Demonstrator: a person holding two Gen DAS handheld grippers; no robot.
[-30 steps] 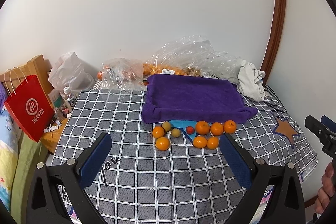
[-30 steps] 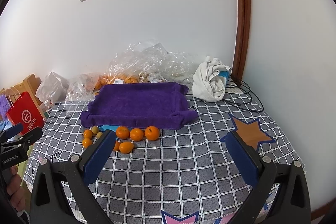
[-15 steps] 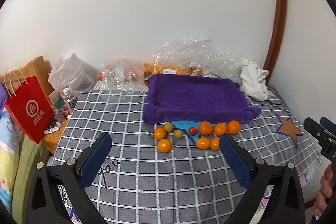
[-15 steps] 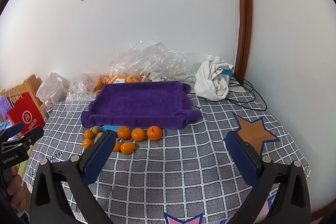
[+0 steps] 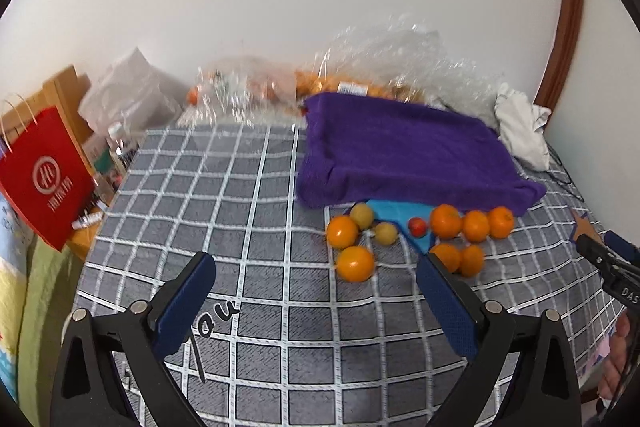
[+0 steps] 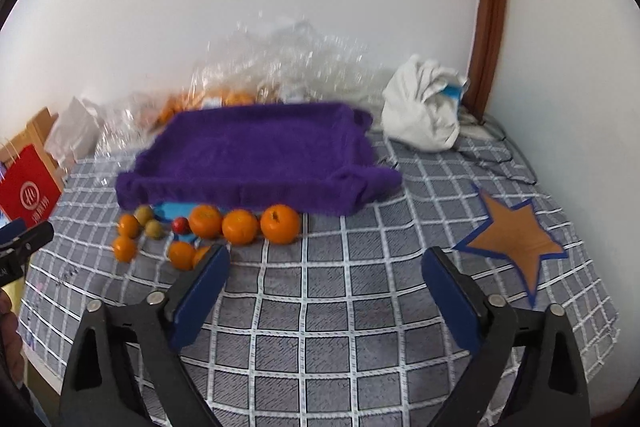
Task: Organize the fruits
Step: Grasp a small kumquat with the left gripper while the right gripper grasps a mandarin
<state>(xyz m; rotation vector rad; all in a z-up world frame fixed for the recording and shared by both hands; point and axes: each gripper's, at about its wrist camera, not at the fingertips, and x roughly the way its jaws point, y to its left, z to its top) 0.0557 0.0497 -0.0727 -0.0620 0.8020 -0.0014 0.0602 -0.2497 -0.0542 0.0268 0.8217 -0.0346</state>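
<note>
Several oranges (image 5: 355, 263) (image 6: 280, 223), two greenish-yellow fruits (image 5: 362, 215) (image 6: 154, 229) and a small red fruit (image 5: 417, 226) (image 6: 181, 225) lie on the checked cloth just in front of a purple towel-lined tray (image 5: 400, 151) (image 6: 256, 147). My left gripper (image 5: 316, 291) is open and empty, a short way in front of the fruits. My right gripper (image 6: 326, 287) is open and empty, in front of the three rightmost oranges.
A red paper bag (image 5: 40, 179) stands at the left edge. Clear plastic bags with more oranges (image 5: 360, 83) lie behind the tray. A white cloth bundle (image 6: 424, 115) and cables sit at the back right. A star patch (image 6: 516, 239) is on the cloth.
Both grippers have moved forward and down toward the fruits, which now look larger and closer. Both stay open.
</note>
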